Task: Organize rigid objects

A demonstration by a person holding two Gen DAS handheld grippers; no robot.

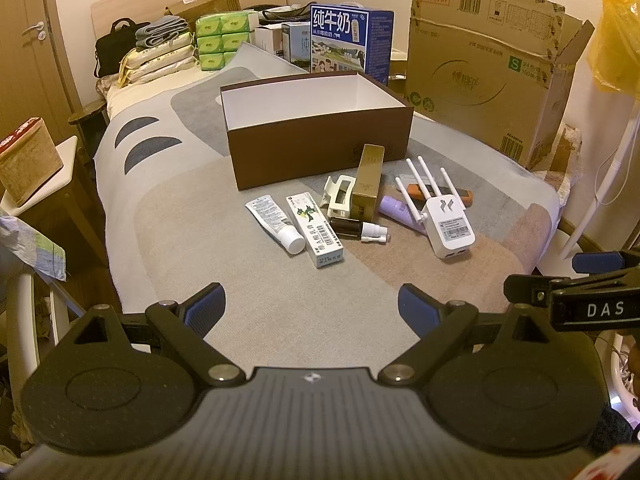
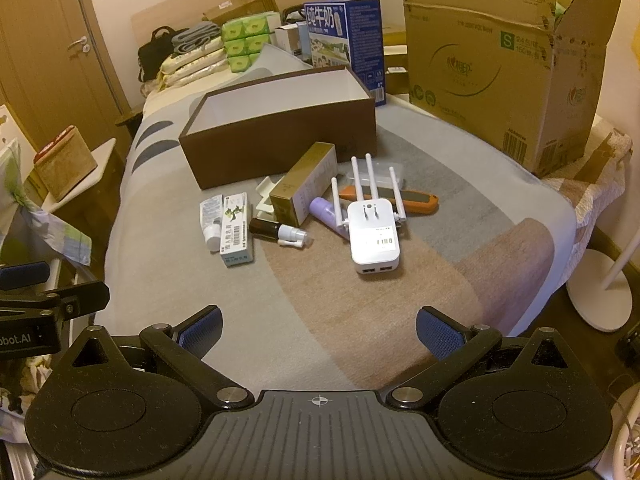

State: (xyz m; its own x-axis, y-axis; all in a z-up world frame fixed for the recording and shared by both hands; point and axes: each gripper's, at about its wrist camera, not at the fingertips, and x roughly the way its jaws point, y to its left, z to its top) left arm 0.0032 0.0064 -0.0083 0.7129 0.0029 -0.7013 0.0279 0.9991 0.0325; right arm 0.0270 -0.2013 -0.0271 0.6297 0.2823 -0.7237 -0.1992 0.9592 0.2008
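Both grippers wait spread and empty, short of the clutter on the bed.

The left gripper [image 1: 312, 306] and right gripper [image 2: 319, 328] hang with jaws released, nothing between them, likely lining up a first pick. The open brown box [image 1: 320, 152] sits at twelve o'clock, apparently as the bin; just before it lie the tube [image 1: 276, 222], carton [image 1: 316, 230], gold box [image 1: 368, 182], spray bottle [image 1: 358, 230] and, toward one o'clock, the white router [image 2: 374, 236].

Bare bedspread [image 2: 320, 320] nr grippers; clutter pile [image 2: 304, 208] fronting brown box [image 2: 280, 148].
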